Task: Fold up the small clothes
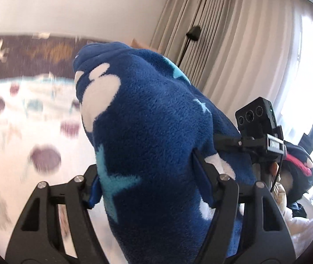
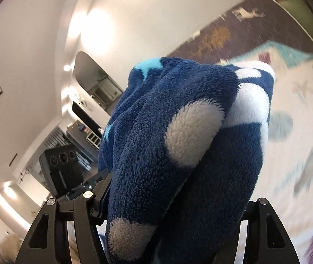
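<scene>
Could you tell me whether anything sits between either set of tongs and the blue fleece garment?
Nothing visible does: the left tongs and right tongs each have the blue fleece garment bunched directly between their fingers.

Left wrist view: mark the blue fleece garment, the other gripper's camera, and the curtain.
blue fleece garment (image 1: 156,118), left wrist view, on the dark blue pile at mid-bundle.
other gripper's camera (image 1: 252,115), left wrist view, on its lens face.
curtain (image 1: 233,33), left wrist view, on the beige pleats.
</scene>
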Demonstrator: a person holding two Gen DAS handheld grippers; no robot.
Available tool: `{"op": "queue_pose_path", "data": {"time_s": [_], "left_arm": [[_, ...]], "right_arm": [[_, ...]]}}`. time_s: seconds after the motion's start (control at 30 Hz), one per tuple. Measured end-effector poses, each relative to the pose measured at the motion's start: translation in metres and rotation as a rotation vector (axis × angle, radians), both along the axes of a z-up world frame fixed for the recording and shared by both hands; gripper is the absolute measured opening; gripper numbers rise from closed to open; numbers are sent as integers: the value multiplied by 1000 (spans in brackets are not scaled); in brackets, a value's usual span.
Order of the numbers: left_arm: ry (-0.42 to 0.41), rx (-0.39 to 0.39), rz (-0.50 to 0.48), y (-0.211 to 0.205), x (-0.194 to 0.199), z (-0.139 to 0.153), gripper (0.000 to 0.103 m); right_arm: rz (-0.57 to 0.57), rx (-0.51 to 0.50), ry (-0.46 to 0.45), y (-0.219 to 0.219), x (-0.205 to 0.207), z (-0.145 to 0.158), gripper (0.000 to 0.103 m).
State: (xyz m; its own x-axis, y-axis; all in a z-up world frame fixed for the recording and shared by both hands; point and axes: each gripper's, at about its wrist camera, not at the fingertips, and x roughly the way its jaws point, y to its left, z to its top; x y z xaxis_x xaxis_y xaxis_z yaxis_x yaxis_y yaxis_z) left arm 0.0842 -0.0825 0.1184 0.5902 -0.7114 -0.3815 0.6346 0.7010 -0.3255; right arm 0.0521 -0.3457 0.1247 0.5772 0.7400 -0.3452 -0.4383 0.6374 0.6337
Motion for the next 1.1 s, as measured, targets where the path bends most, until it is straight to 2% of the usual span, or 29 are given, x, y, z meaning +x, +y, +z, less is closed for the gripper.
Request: {"op": "queue_pose_path", "data": {"time_s": [0.17,0.27,0.43,0.5,0.6,0.73,1.1], "left_arm": [[-102,39,2,-25,33,60,71],[-131,64,3,-40,55,87,71],[-134,84,15,-65,98,105,71],[-122,92,19,-78,122,106,71],[-106,110,37,-95,162,102,71],[-102,124,73,-107,210,83,71],[-28,158,144,-125,333,1,71]], "right_arm": [[1,-1,-95,-20,30,67,66],[-16,-14,-138,-28,43,92,67],[-66,-35,-151,-40,76,116,67],[-93,-42,-145,-62,87,118,67],[-135,-47,-119,-66,133,129,67],[-172,-66,-86,-76,188,121,67],[-193,-60,20,-100,340,37,67]]}}
